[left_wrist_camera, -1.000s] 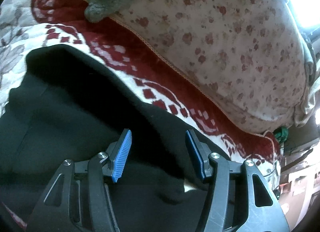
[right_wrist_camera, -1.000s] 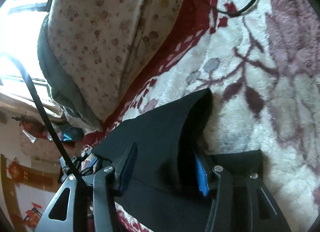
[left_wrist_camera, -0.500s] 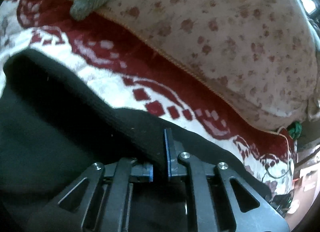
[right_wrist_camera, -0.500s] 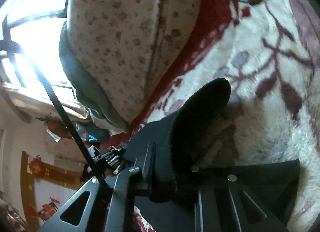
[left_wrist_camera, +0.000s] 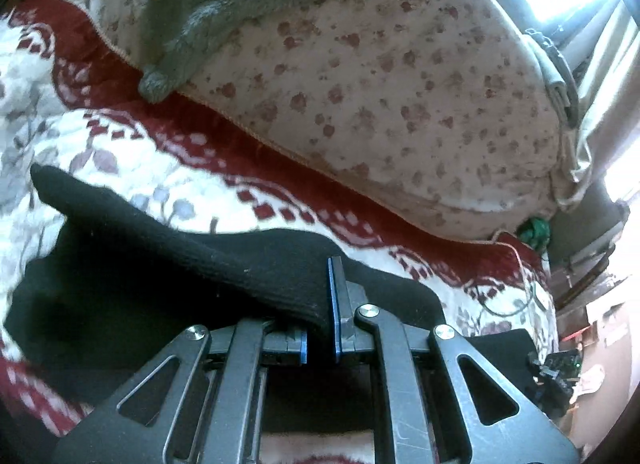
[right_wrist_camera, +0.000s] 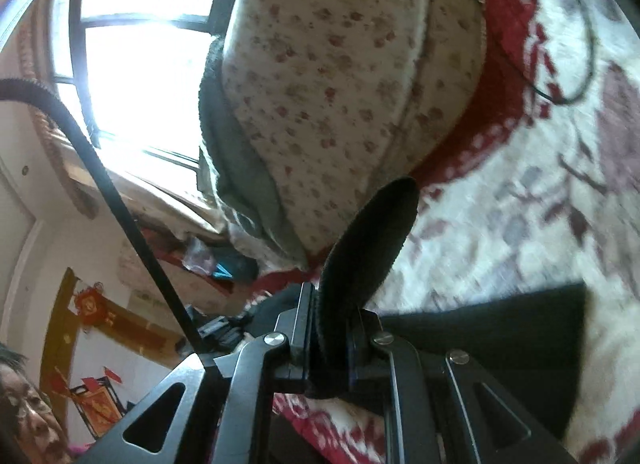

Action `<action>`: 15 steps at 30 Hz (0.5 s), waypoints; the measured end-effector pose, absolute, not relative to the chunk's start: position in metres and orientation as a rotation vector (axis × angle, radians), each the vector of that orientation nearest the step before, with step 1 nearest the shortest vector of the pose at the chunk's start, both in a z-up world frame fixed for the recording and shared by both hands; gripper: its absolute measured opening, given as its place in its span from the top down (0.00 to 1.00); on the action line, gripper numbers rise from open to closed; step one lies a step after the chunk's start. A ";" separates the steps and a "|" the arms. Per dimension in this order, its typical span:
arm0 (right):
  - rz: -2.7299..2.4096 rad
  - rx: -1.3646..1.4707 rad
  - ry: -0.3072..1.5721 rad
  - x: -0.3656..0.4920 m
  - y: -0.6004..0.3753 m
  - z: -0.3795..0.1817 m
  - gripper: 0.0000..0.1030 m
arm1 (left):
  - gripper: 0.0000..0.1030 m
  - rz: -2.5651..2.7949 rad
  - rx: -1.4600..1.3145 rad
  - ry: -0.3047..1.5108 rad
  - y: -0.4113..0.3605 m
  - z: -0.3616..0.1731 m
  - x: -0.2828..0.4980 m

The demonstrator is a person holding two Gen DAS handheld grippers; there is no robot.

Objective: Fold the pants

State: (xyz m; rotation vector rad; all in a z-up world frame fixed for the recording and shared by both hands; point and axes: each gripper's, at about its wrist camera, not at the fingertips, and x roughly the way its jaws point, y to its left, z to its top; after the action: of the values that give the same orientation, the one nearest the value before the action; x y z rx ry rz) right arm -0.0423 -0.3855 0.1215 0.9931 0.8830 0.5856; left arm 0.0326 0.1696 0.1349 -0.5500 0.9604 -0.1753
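left hand-held gripper (left_wrist_camera: pixel 322 322): pinching the pants (left_wrist_camera: pixel 168 264) edge, cloth running far-left.
right hand-held gripper (right_wrist_camera: pixel 328 348): pinching the cuff, pointing far.
bed (left_wrist_camera: pixel 120 152): below both.

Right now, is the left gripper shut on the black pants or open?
Shut on them. The left gripper has its blue pads pinching a ribbed edge of the black pants, lifted off the blanket.
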 end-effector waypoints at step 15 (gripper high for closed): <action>0.289 0.874 1.123 -0.061 -0.391 0.059 0.76 | 0.93 -0.086 -0.490 1.083 0.143 0.055 -0.010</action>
State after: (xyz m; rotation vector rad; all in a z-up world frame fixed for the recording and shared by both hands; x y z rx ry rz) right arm -0.0613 -0.3915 0.0588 0.8740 1.1226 0.2888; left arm -0.0099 0.1429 0.0547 -0.4895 1.0833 -0.0855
